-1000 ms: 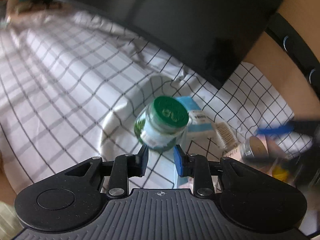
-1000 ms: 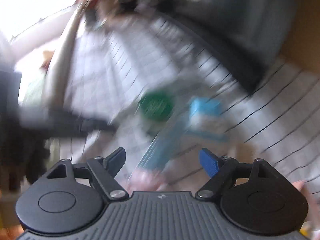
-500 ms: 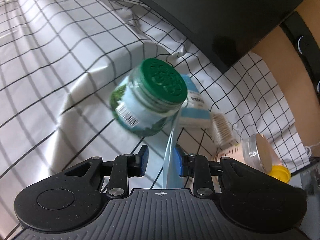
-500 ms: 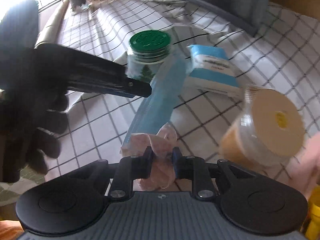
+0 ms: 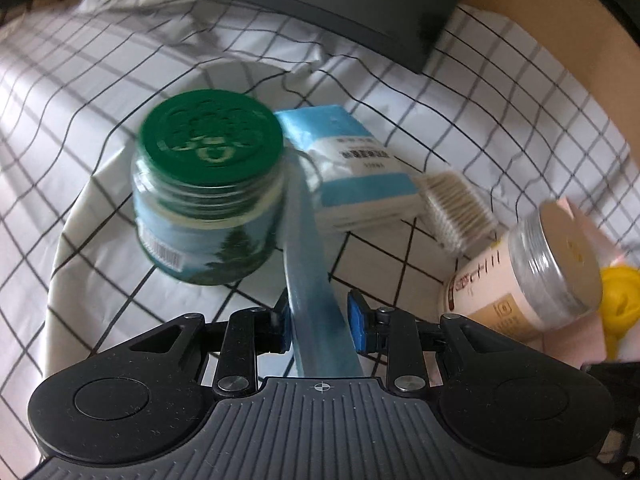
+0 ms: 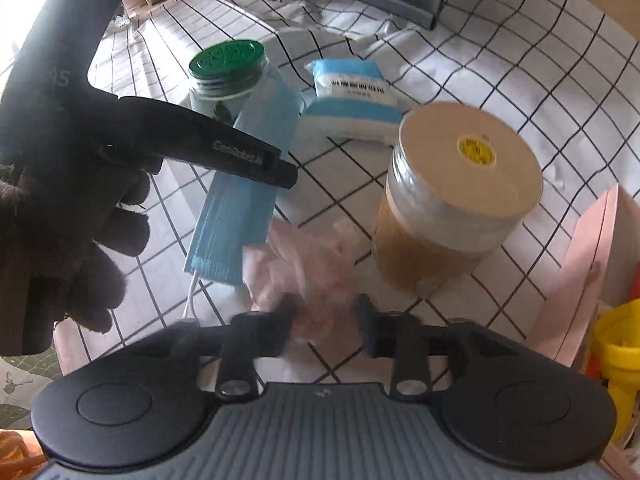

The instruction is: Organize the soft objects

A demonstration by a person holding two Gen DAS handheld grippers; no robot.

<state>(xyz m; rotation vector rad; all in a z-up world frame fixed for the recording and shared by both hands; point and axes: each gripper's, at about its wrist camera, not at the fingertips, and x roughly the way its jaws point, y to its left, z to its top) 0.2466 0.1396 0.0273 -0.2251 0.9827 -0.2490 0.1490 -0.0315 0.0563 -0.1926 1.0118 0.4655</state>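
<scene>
A blue face mask passes edge-on between the fingers of my left gripper, which closes around it. In the right wrist view the mask stands off the checked cloth, with the left gripper's finger across it. A crumpled pink plastic piece lies between the fingers of my right gripper, whose jaws stand apart and blurred. A blue-and-white tissue pack lies behind the mask; it also shows in the right wrist view.
A green-lidded glass jar stands left of the mask. A beige jar with a silver lid stands right. A cotton swab bundle, a yellow object, a pink board and a dark monitor are around.
My right gripper's jaws have spread apart from the pink plastic they were pinching. The left gripper has shifted, and the mask now runs fully between its fingers.
</scene>
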